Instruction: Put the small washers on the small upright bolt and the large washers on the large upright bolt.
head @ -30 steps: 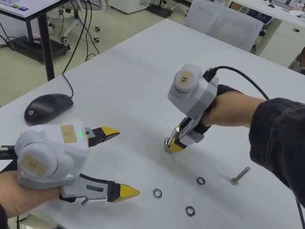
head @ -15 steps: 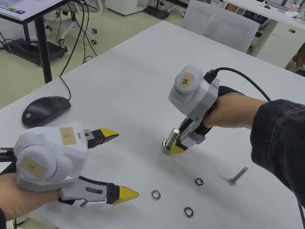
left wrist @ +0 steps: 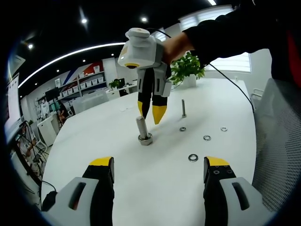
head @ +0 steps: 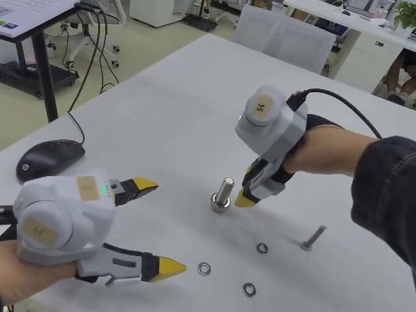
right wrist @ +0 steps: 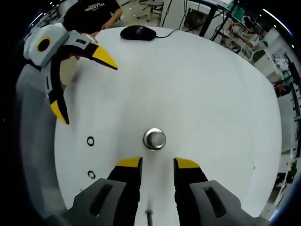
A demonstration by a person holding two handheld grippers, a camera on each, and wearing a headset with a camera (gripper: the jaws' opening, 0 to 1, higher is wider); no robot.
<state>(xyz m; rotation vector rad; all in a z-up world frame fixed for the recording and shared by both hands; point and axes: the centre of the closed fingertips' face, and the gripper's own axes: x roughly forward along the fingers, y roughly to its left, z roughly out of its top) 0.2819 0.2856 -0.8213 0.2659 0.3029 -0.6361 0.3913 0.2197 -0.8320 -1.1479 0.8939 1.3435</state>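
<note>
The large bolt (head: 221,194) stands upright on its head on the white table (head: 169,117), free of both grippers. My right gripper (head: 247,197) hovers just to its right, jaws slightly open and empty; in the right gripper view the large bolt (right wrist: 154,139) lies just beyond my right gripper (right wrist: 158,163). The small bolt (head: 312,238) seems to lie on its side farther right. Loose washers (head: 204,268) (head: 249,289) (head: 262,247) lie near the front edge. My left gripper (head: 158,227) is open and empty at the lower left, facing the large bolt (left wrist: 143,131).
A black mouse (head: 47,158) with its cable sits at the table's left edge. A white chair (head: 283,39) stands behind the far edge. The table's front edge is close below the washers. Bare tabletop spreads beyond the large bolt.
My right gripper has let go of the large bolt and drawn back up and to the right. The bolt now stands alone. The left gripper has stayed open.
</note>
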